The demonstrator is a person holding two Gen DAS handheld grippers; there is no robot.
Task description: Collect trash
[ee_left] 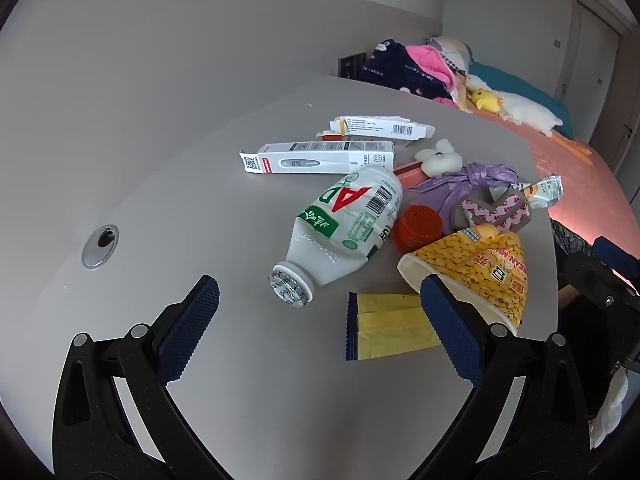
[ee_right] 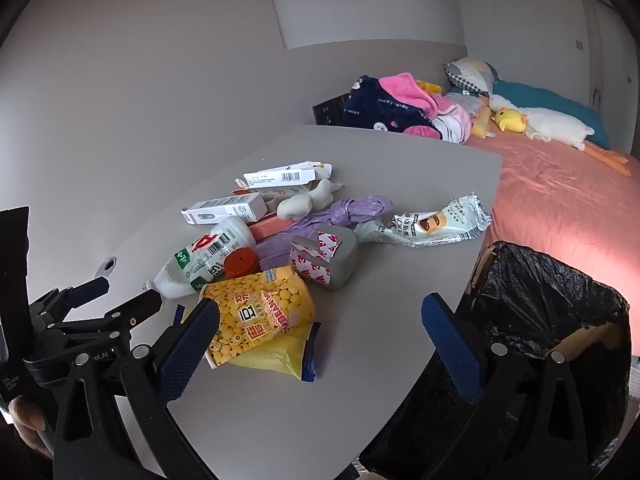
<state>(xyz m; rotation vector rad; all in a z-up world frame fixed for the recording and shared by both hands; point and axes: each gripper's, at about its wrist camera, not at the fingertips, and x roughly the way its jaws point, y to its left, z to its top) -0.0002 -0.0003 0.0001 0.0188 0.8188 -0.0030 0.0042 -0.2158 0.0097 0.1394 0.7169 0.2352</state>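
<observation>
Left wrist view shows the left tongs [ee_left: 320, 308] spread wide apart, holding nothing, low over the gray counter [ee_left: 160, 200]. Right between the blue pads lies a squashed white bottle [ee_left: 340, 232] on its side, with its foil-topped mouth pointing at the camera. Beside the right pad sits a flat yellow wrapper [ee_left: 390, 324] and a crushed yellow paper cup [ee_left: 480, 272] with a bean pattern. A red lid [ee_left: 416, 226] rests between the bottle and the cup. Behind them are a purple plastic bag [ee_left: 460, 192] tied in a knot, a gray tape piece [ee_left: 492, 210] with red letters, a thermometer box [ee_left: 320, 158], a torn white box [ee_left: 380, 127] and a small white lump [ee_left: 438, 158] (maybe crumpled tissue, hard to tell).

Right wrist view shows the right tongs [ee_right: 320, 320] also wide open and empty, above the counter edge. The left pad is just in front of the yellow cup [ee_right: 260, 312]. A snack wrapper [ee_right: 432, 222] lies alone, farther out by the counter's far side. A bin lined with a black bag [ee_right: 552, 312] stands just past the counter edge, behind the right pad. The left tongs [ee_right: 112, 296] show at the left side of this view, next to the bottle [ee_right: 200, 260]. A bed with a pink sheet [ee_right: 560, 200] and soft toys is behind.
</observation>
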